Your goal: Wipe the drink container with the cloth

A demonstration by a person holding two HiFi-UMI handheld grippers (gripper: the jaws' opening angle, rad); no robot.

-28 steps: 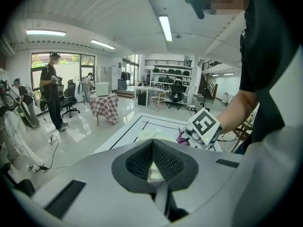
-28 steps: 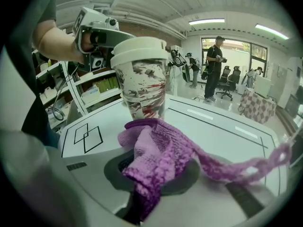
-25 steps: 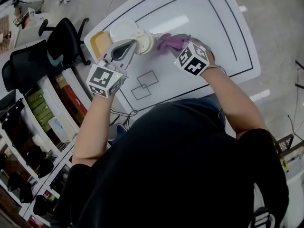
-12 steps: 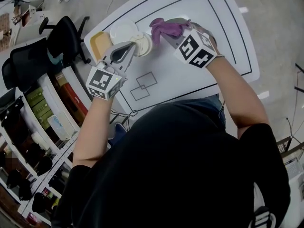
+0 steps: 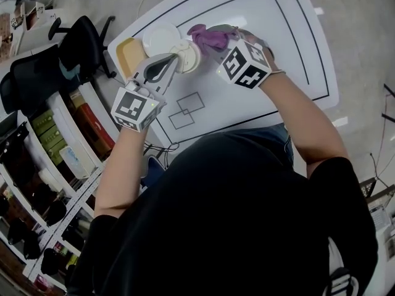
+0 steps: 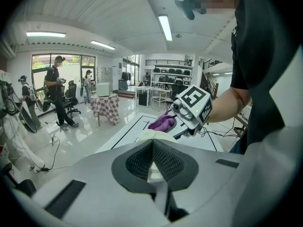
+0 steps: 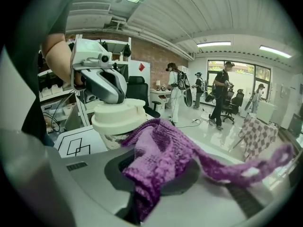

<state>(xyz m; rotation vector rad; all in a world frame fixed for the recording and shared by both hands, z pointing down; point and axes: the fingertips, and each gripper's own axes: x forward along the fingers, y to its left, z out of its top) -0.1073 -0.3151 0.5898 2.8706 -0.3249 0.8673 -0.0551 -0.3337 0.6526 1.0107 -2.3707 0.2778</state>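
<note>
Purple knit cloth (image 7: 161, 150) is pinched in the right claw (image 7: 151, 173), just beside the drink container (image 7: 118, 119) at lid height. The left claw (image 6: 152, 150) is clamped on the container's lid, steadying it on the bench (image 5: 265, 17). Wiping looks under way. The next move likely calls for pressing the cloth to the container's wall and dragging it around.

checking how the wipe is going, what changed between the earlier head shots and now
The right gripper, shut on the purple cloth, raised it from low beside the drink container to near its lid. The left gripper stayed shut on the container, which did not move, nor did the white dish.
</note>
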